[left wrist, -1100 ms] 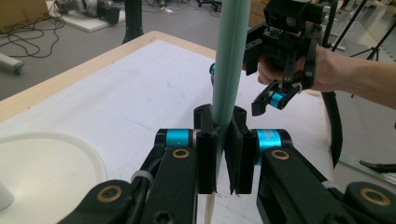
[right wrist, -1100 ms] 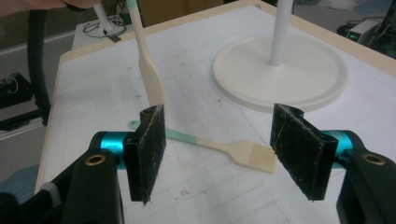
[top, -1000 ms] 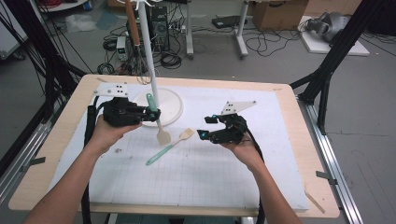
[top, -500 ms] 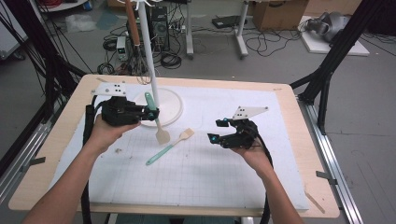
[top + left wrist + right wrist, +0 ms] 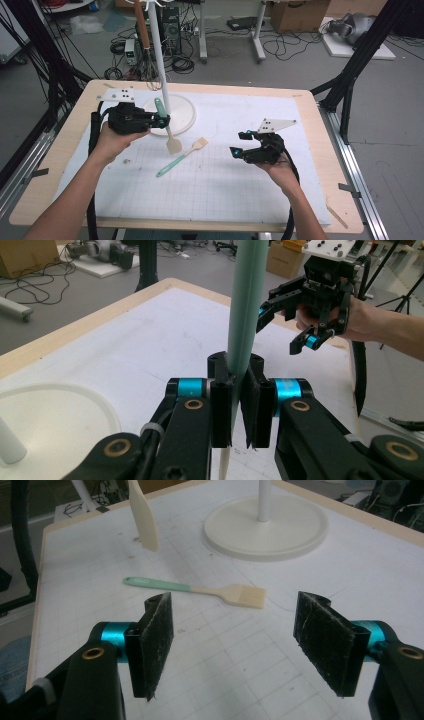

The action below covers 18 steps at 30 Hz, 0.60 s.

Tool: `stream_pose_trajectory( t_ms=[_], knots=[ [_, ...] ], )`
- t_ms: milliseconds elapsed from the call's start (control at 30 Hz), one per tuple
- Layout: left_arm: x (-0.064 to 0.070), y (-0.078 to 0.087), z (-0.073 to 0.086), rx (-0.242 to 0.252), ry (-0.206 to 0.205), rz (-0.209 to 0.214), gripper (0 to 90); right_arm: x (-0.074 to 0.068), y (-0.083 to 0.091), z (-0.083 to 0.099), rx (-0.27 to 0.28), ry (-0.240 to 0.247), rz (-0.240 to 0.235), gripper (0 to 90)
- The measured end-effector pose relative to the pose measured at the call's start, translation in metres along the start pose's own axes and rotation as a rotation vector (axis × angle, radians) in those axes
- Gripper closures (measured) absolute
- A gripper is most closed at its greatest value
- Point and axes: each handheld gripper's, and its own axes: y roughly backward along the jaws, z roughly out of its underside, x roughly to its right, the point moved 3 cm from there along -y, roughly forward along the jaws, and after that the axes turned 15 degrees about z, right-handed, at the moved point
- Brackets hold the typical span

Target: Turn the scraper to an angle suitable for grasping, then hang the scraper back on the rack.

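Note:
My left gripper point(image 5: 162, 120) is shut on the mint-green handle of a spatula point(image 5: 173, 144), whose cream blade hangs down just above the mat. Along its own jaws, my left gripper point(image 5: 241, 405) has that spatula handle point(image 5: 245, 315) rising upright between the pads. A pastry brush point(image 5: 181, 157) with a green handle and cream head lies flat on the mat between the two hands. My right gripper point(image 5: 241, 142) stands open to the right of the brush, with nothing between its jaws. From my right gripper point(image 5: 235, 640), the brush point(image 5: 200, 589) lies ahead and the spatula blade point(image 5: 142, 515) hangs farther off.
A white utensil stand with a round base point(image 5: 183, 111) and a tall pole point(image 5: 157, 50) rises at the back left; a whisk point(image 5: 143, 30) with a brown handle hangs from it. A white gridded mat point(image 5: 225, 195) covers the wooden table point(image 5: 320, 150). Cables and boxes lie on the floor beyond.
My right gripper has drawn back to the right, away from the brush, still open. The left gripper and its spatula have stayed in place.

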Motion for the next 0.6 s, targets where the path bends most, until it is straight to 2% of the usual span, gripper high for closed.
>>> stream_pose_trajectory(
  t_ms=[300,600],
  knots=[
    [-0.002,0.005,-0.010,0.001,-0.006,-0.004,83.1,0.004,0.009,0.004,0.008,0.001,0.022,31.0],
    [-0.008,0.014,-0.023,0.005,-0.004,-0.015,83.1,0.011,0.022,0.018,0.014,-0.041,0.047,30.1]
  ],
)
